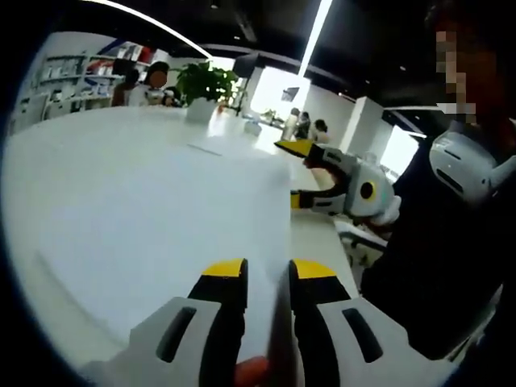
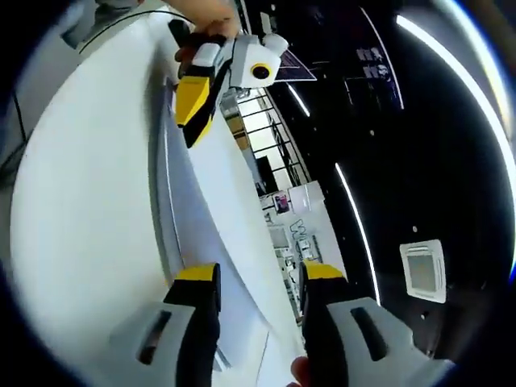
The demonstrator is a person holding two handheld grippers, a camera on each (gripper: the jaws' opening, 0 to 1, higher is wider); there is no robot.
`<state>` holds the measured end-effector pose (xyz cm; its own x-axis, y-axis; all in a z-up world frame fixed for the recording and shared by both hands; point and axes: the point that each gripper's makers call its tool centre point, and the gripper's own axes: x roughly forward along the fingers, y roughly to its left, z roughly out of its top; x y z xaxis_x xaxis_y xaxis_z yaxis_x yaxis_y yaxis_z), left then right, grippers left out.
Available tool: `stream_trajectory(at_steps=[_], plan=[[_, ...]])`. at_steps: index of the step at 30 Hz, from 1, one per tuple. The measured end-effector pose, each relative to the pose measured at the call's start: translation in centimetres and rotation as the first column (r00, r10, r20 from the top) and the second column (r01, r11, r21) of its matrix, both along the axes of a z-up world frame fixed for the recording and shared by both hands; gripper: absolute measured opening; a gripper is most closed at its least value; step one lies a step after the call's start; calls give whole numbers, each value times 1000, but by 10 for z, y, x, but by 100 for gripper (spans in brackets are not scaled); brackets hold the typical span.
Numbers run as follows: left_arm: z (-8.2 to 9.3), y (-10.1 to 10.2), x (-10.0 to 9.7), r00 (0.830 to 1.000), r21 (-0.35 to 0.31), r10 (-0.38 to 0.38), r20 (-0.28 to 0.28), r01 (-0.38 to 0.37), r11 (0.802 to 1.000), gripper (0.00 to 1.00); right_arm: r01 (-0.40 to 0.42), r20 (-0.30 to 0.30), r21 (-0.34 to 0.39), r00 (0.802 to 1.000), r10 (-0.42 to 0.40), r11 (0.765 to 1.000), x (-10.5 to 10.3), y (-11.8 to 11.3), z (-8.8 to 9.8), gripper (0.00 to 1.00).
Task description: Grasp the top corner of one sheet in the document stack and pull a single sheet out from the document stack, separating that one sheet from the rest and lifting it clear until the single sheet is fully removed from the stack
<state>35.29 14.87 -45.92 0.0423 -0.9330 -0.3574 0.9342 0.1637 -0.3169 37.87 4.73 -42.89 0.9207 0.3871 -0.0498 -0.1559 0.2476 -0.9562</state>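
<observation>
Now both the left gripper (image 1: 267,270) and right gripper (image 2: 258,274) have jaws clamped on one sheet (image 1: 161,210).

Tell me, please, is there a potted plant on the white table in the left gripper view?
Yes, a green potted plant stands at the white table's far end.

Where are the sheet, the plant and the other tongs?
sheet (image 1: 161,218), left gripper view, its flat middle.
plant (image 1: 205,81), left gripper view, its leaves.
right tongs (image 1: 297,173), left gripper view, between the yellow tips.
</observation>
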Motion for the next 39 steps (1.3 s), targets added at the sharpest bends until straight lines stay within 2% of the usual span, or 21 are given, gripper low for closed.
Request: stream_trajectory(at_steps=[6, 9, 15, 19, 27, 30, 33, 36, 39], plan=[[-1, 0, 1, 1000, 2, 2, 15, -2, 1000, 22, -6, 13, -49, 1000, 7, 999, 3, 6, -9, 20], [-1, 1, 2, 1000, 0, 1, 16, -1, 1000, 22, -13, 2, -62, 1000, 13, 998, 3, 7, -13, 13], [-1, 0, 1, 1000, -3, -3, 12, 3, 1000, 22, -23, -10, -75, 1000, 22, 997, 1, 8, -21, 3], [-1, 0, 1, 1000, -3, -5, 14, 6, 1000, 22, -18, 6, -76, 1000, 19, 997, 0, 7, -20, 2], [0, -2, -3, 999, 11, -1, 43, 1, 1000, 23, -13, -7, -49, 1000, 12, 999, 0, 8, -20, 2], [0, -2, -3, 999, 7, 7, 45, -7, 1000, 23, -11, -22, 12, 1000, 11, 1000, 0, 7, -18, 2], [0, -2, -4, 998, 6, 19, 57, -19, 1000, 26, -16, -23, 32, 1000, 17, 999, 0, 7, -18, 2], [7, 0, 3, 985, -23, 79, 153, -77, 997, 33, -13, -32, 52, 999, 15, 999, 0, 7, -18, 2], [25, 1, -6, 977, -91, 102, 188, -87, 992, 38, -7, -32, 49, 999, 9, 999, 0, 8, -18, 2]])
